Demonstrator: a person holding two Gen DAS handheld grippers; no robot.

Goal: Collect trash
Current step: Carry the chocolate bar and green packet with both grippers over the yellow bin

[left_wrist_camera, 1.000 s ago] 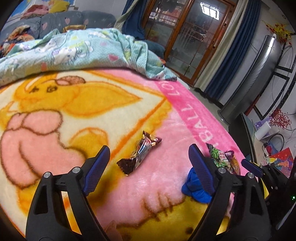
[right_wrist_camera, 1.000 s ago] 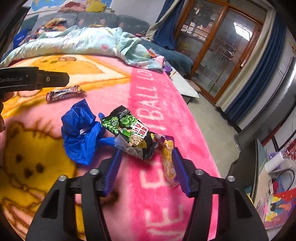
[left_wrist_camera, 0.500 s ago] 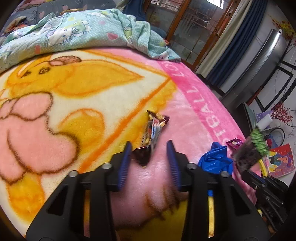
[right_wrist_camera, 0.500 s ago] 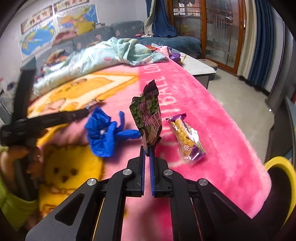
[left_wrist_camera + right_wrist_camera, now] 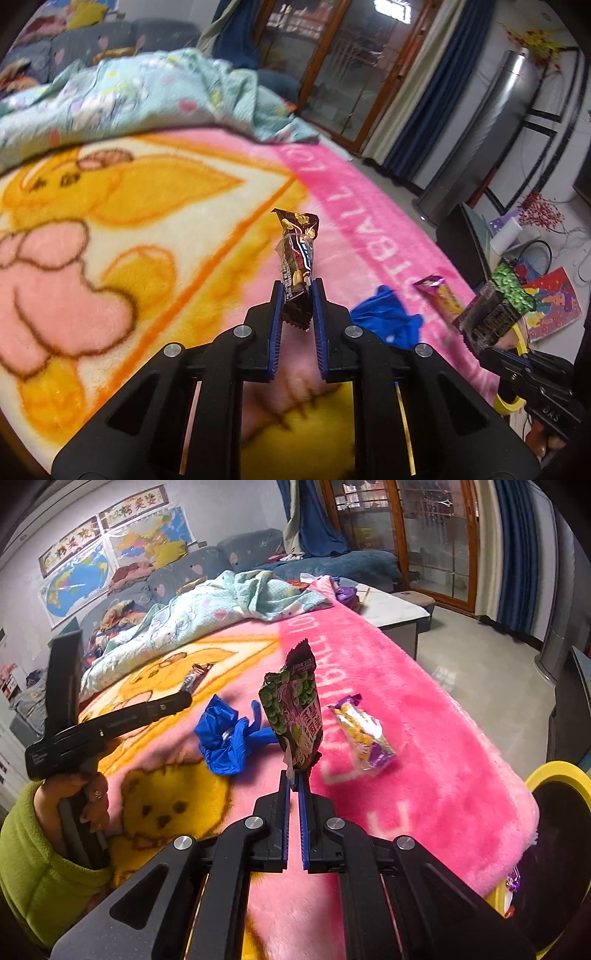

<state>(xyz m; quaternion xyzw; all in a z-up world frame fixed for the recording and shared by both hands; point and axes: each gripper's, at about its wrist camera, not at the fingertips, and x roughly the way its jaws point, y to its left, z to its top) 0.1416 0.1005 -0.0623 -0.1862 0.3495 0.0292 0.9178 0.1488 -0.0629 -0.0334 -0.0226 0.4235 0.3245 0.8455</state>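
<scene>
Already the left gripper [image 5: 298,291], in the left wrist view, has just been closing and its jaws now clamp the lower end of a brown candy wrapper [image 5: 297,254]. The wrapper stands upright, long axis running away from the fingers, lifted clear of the pink blanket [image 5: 369,206]. At the right edge the green snack bag [image 5: 495,310] hangs in the other gripper, with the blue plastic scrap [image 5: 384,319] and a purple packet [image 5: 441,295] lying on the blanket between the two tools.

Seen from the right wrist view, the right gripper [image 5: 294,777] is closed tight on the bottom corner of the green snack bag [image 5: 293,709], which points up and away. The yellow bin [image 5: 554,771] sits low at the near right, off the blanket's edge. So the bin lies right of and below this gripper, nearer the right hand than the left; I judge the next carry goes that way.
</scene>
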